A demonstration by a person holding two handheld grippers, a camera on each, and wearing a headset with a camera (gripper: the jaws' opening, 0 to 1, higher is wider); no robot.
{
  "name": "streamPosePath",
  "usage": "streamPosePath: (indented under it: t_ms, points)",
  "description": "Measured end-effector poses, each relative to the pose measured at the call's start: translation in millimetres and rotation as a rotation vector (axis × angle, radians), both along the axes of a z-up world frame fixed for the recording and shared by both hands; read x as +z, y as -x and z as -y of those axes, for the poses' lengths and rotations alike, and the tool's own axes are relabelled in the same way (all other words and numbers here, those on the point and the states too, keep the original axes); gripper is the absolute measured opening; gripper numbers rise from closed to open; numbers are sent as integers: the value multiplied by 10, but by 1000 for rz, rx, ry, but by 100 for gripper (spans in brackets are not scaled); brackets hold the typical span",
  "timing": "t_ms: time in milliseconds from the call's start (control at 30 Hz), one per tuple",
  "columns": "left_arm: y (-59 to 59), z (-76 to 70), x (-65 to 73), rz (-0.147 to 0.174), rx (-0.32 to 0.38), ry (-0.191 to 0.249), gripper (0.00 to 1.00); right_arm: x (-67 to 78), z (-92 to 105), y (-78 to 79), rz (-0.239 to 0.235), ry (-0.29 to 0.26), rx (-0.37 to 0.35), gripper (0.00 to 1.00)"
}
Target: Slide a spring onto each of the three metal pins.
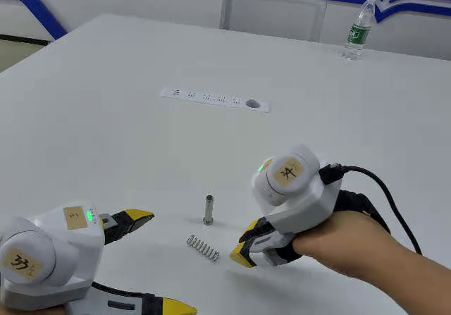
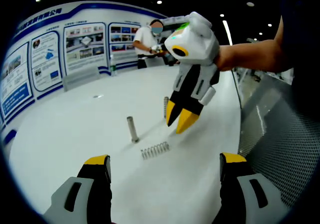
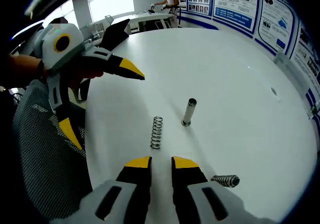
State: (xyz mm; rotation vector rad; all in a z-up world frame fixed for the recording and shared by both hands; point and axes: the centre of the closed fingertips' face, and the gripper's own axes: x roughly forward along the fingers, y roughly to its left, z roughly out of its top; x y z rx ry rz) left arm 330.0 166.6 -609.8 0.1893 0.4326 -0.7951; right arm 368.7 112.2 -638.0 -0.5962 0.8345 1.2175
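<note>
A bare metal pin [image 1: 208,209] [image 2: 132,129] [image 3: 189,112] stands upright on the white table [image 1: 106,118]. A loose spring [image 1: 203,247] [image 2: 155,150] [image 3: 156,132] lies flat just in front of it. Another pin with a spring around it [image 3: 225,180] [image 2: 166,106] sits beside my right gripper. The right gripper [image 1: 242,248] [image 3: 161,161] [image 2: 177,124] hovers just right of the loose spring, jaws a narrow gap apart with nothing between them. My left gripper [image 1: 165,262] [image 2: 165,159] [image 3: 105,106] is wide open and empty, left of the spring.
A white power strip [image 1: 215,98] lies flat farther back on the table. A water bottle [image 1: 359,26] stands at the far right edge. A black cable [image 1: 380,188] trails from the right gripper. A person [image 2: 147,38] stands far behind the table.
</note>
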Motion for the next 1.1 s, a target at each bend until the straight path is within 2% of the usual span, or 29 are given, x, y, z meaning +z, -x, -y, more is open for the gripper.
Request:
streamPosePath:
  t_ms: [400,800,1100]
  points:
    - [-3,-16,-6,-1,5,2,91,-146,-206,89,-4,2,25,17]
    - [-5,-17,-16,-4,3,3,91,-223,-258,26,-3,-1,-10,17]
    - [-5,-13,-17,-4,4,5,91,-275,-283,40,6,8,-10,17]
